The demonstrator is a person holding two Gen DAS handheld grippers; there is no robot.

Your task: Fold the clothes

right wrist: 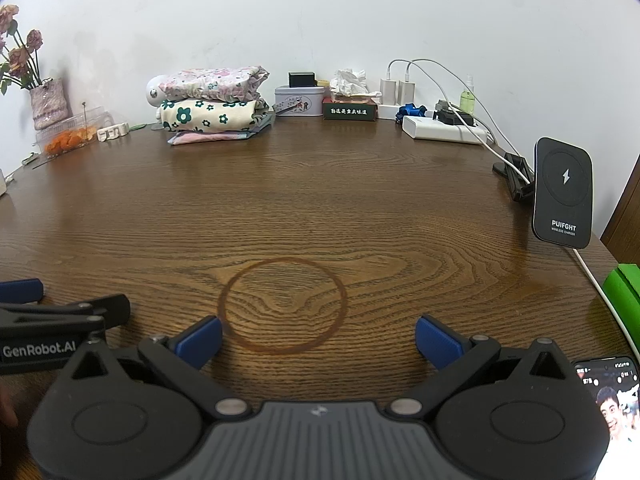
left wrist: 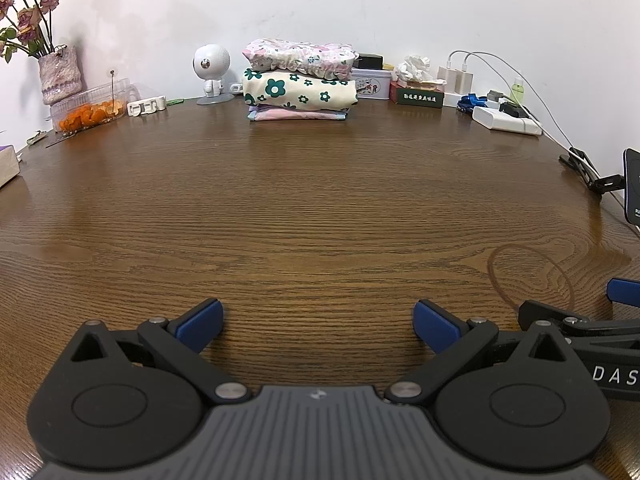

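A stack of folded clothes (left wrist: 300, 84) (right wrist: 214, 106) sits at the far edge of the brown wooden table (left wrist: 320, 208) (right wrist: 320, 200), against the white wall. A pink floral piece lies on top, a cream piece with green flowers under it, pink pieces at the bottom. My left gripper (left wrist: 318, 322) hovers low over the near table, open and empty. My right gripper (right wrist: 318, 340) is open and empty too, over a round ring stain (right wrist: 282, 304). Each gripper shows at the edge of the other's view. No garment lies near either gripper.
Far left stand a vase of dried roses (left wrist: 60, 74), a clear box of orange pieces (left wrist: 90, 108) and a white round-headed figure (left wrist: 212, 70). Far right are a tin (right wrist: 298, 100), a tissue box (right wrist: 350, 106), chargers with cables (right wrist: 444, 128), a wireless charger stand (right wrist: 564, 192) and a lit phone (right wrist: 612, 400).
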